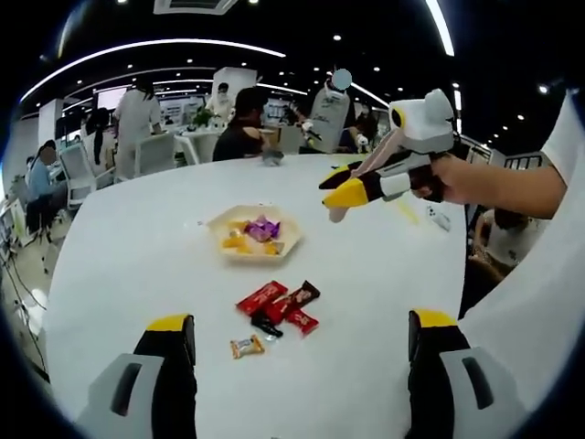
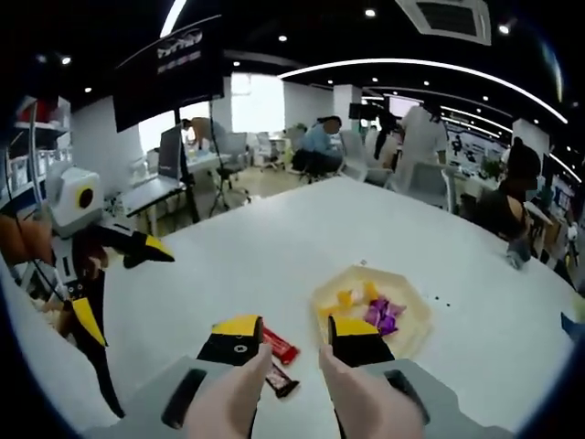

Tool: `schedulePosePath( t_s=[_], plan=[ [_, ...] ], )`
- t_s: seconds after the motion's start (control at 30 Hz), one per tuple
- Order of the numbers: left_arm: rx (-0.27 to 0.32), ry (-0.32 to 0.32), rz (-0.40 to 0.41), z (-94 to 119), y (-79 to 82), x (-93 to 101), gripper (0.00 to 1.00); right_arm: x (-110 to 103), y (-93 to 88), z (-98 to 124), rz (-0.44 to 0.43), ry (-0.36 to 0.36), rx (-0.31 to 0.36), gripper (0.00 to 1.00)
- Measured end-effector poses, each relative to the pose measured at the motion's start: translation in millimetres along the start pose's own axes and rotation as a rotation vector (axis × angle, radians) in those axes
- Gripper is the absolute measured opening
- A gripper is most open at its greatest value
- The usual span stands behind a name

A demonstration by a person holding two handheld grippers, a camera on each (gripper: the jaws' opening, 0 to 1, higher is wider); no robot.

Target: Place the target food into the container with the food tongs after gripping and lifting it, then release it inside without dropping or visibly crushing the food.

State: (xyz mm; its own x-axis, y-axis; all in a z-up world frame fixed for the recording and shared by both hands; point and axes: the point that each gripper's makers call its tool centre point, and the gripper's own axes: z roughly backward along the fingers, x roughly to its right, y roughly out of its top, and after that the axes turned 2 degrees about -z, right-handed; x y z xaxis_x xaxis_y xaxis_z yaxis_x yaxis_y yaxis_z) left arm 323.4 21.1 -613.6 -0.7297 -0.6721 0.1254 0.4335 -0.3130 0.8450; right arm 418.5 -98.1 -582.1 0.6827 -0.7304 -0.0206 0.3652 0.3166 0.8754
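Right claw (image 2: 296,340) — tongs (image 2: 297,389) toward container (image 2: 416,334)

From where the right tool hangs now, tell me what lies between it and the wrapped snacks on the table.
Nothing visible does. The right tool hangs above the white table, holding pink tongs. Open air separates it from the wrapped snacks, with the dish lying beyond them.

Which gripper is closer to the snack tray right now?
Right. The right gripper hangs in the air just beside the tray, holding pink tongs. The left gripper sits further back, with the wrapped snacks lying between.
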Motion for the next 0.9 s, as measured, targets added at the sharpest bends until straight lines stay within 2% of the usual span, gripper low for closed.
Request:
schedulePosePath(
  t_s=[0.2,0.37,0.7,0.9],
  plan=[
    [0.007,-0.010,-0.003,-2.2,4.2,3.5,0.97,3.0,-4.9,0.1,-0.002,-0.011,-0.015,0.28],
    [0.010,-0.012,-0.017,-1.0,6.2,3.8,0.97,4.6,-2.1,-1.8,-0.002,-0.012,-0.001,0.28],
    [-0.007,-0.006,-0.038,6.4,-8.1,13.9,0.97,8.8,-2.5,-5.8,0.016,-0.018,0.014,0.28],
    [-0.002,0.004,-0.017,8.8,-11.0,16.6,0.97,12.2,-2.9,-7.4,0.019,-0.019,0.015,0.28]
  ],
)
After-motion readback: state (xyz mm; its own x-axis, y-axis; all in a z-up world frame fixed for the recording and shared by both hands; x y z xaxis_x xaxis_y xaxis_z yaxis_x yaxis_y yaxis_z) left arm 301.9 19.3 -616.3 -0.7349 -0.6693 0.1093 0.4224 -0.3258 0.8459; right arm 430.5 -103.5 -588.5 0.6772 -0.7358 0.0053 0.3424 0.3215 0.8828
